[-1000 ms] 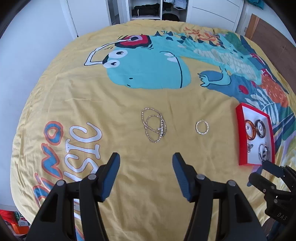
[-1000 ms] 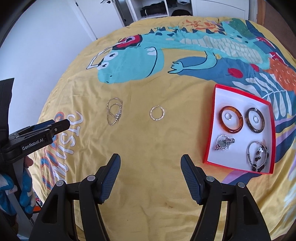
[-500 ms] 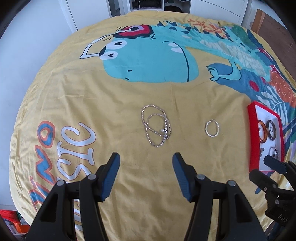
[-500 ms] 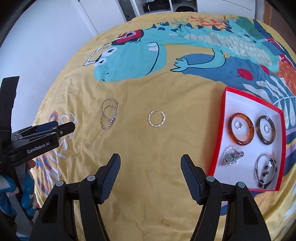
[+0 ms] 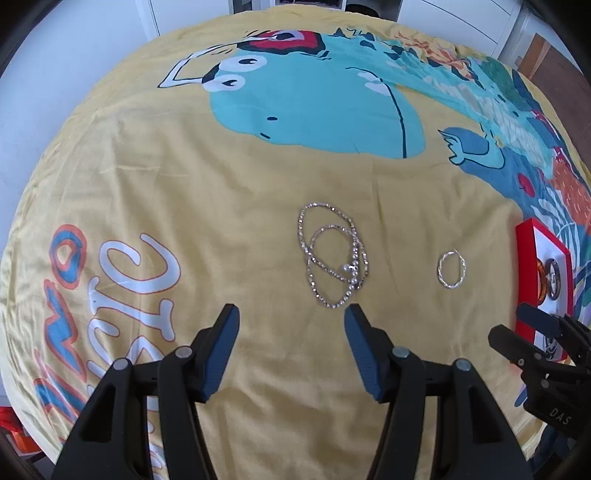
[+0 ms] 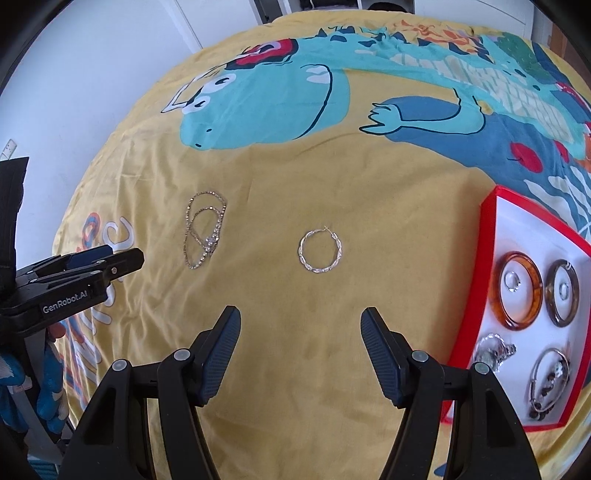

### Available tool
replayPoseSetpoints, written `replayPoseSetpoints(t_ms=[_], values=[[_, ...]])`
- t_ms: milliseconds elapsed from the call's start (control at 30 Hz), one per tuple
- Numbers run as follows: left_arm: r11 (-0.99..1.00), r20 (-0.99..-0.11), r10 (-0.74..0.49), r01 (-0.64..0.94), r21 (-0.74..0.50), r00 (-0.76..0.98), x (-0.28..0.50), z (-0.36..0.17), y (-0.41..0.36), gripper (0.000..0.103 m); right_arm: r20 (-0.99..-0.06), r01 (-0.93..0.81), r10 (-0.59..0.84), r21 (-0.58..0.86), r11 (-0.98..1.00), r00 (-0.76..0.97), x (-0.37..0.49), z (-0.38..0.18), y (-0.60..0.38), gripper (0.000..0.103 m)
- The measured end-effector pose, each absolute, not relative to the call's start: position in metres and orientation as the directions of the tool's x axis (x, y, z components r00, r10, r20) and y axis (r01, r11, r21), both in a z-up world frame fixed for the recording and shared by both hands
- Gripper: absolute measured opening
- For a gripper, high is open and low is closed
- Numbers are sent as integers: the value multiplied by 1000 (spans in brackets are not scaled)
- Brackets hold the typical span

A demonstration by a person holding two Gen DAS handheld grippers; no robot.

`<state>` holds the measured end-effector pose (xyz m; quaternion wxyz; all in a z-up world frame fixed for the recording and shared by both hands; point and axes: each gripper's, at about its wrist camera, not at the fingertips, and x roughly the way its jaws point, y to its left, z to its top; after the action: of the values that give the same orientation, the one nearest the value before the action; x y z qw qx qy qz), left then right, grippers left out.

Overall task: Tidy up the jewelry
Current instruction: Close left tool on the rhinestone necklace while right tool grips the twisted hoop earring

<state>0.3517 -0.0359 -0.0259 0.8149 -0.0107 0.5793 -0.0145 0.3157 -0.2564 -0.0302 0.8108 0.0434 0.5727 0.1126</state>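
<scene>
A coiled sparkly chain necklace [image 5: 332, 254] lies on the yellow bedspread just ahead of my open left gripper [image 5: 291, 321]; it also shows in the right wrist view [image 6: 203, 232]. A twisted silver hoop [image 6: 319, 251] lies just ahead of my open right gripper [image 6: 301, 325]; it shows in the left wrist view [image 5: 450, 267] too. A red tray [image 6: 476, 280] with a white floor at the right holds an amber bangle [image 6: 535, 295], a dark bangle [image 6: 576, 291], a silver piece [image 6: 493, 350] and a charm bracelet [image 6: 550, 380].
The yellow bedspread [image 5: 221, 206] has a teal dinosaur print [image 5: 314, 99]. White wardrobe doors [image 5: 192, 14] stand behind the bed. The right gripper's body shows at the right edge of the left wrist view [image 5: 535, 347]; the left gripper's body shows at the left of the right wrist view [image 6: 74, 280].
Both grippers have moved forward and lower toward the bed: the necklace is now closer to the left gripper, the hoop closer to the right one. Both stay open.
</scene>
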Motion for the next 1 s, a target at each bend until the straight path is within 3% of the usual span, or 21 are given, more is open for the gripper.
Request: replayPoseSetpoints(t_ms=[600,900,1000], values=[[995,-953,-82,-29,-94,291,402,-74,-27,57,-938,-143,224,191,971,265,363,-81,-249,66],[998,-967,-50,-23,-58,251,419,-101,-34,55,-944,-94,207,189,978,256,381,-102,-253,52],[999,-967,-33,-5,-36,254,420,-103,-39,44,-943,-100,212,192,976,257,386,-105,-247,48]])
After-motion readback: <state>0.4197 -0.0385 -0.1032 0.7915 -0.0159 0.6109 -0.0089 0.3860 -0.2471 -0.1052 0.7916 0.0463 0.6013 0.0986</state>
